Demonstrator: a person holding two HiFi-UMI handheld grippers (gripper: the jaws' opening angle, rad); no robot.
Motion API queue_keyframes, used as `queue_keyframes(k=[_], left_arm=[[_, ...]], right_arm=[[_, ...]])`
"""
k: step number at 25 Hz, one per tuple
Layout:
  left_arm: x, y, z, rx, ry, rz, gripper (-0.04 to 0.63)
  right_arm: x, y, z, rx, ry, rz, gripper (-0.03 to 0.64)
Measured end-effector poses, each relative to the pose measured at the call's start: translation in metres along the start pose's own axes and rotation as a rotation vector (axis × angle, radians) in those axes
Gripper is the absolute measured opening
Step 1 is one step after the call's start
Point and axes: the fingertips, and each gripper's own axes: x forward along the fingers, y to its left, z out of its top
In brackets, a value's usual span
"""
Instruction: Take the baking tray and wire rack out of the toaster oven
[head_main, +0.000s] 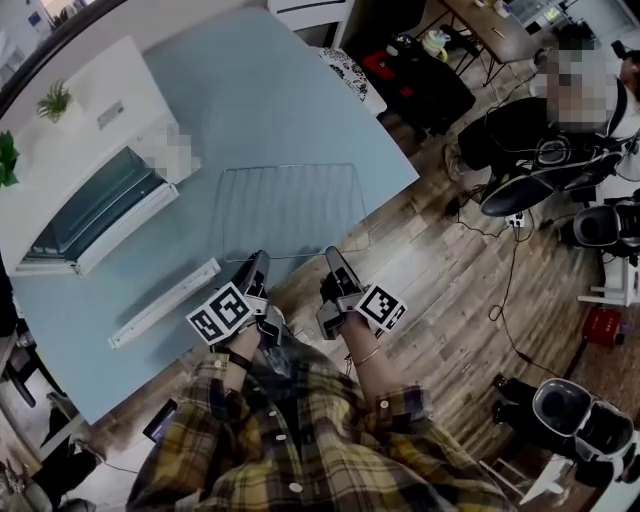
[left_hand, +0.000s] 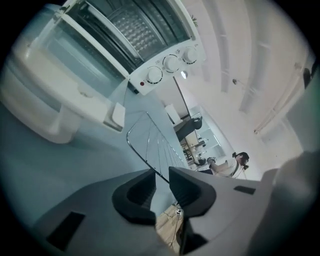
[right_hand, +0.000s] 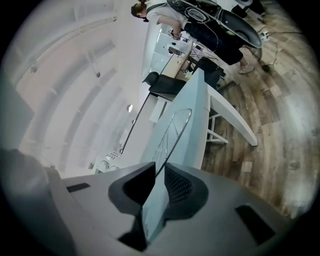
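Note:
The wire rack (head_main: 290, 210) lies flat on the pale blue table (head_main: 260, 90), its near edge at the table's front edge. My left gripper (head_main: 258, 264) and right gripper (head_main: 333, 258) sit side by side at that near edge. In the left gripper view the rack's rim wire (left_hand: 150, 145) runs between the jaws of the left gripper (left_hand: 160, 176) with a visible gap: open. In the right gripper view the rack (right_hand: 175, 131) and the table edge pass between the narrowly parted jaws of the right gripper (right_hand: 160, 171). The white toaster oven (head_main: 85, 120) stands at left, with its glass door (head_main: 95, 208) dropped open.
A long white flat strip (head_main: 165, 300) lies on the table between the oven and my left gripper. The oven's knobs (left_hand: 170, 64) face the left gripper. A seated person (head_main: 545, 125), chairs and cables occupy the wood floor (head_main: 450, 290) to the right.

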Motion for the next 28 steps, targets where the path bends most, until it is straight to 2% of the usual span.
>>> queue_keyframes(k=[4,8,13,16,20,23,28], left_arm=[[0.001,0.003,-0.01,-0.057,0.04,0.0,0.128],[0.002,-0.003,-0.016,-0.094,0.086,-0.022,0.243],[-0.005,-0.009,-0.014,-0.124,0.087,-0.034,0.369],[-0.009,-0.011,-0.013,-0.144,0.084,-0.036,0.411],[-0.015,-0.014,-0.012,-0.187,0.076,-0.045,0.48],[-0.019,-0.02,-0.014,-0.208,0.083,-0.067,0.559],[-0.028,-0.019,-0.017,-0.24,0.083,-0.086,0.573]], right_arm=[[-0.001,-0.012,-0.005,0.004,0.009,-0.044,0.046],[0.0,-0.019,-0.007,0.013,0.01,-0.08,0.054],[0.006,-0.018,-0.014,0.012,0.026,-0.085,0.149],[0.009,-0.017,-0.016,0.013,0.033,-0.091,0.207],[0.011,-0.013,-0.019,0.019,0.04,-0.088,0.222],[0.009,-0.013,-0.025,0.026,0.051,-0.093,0.242],[0.001,-0.019,-0.037,0.033,0.062,-0.122,0.253]])
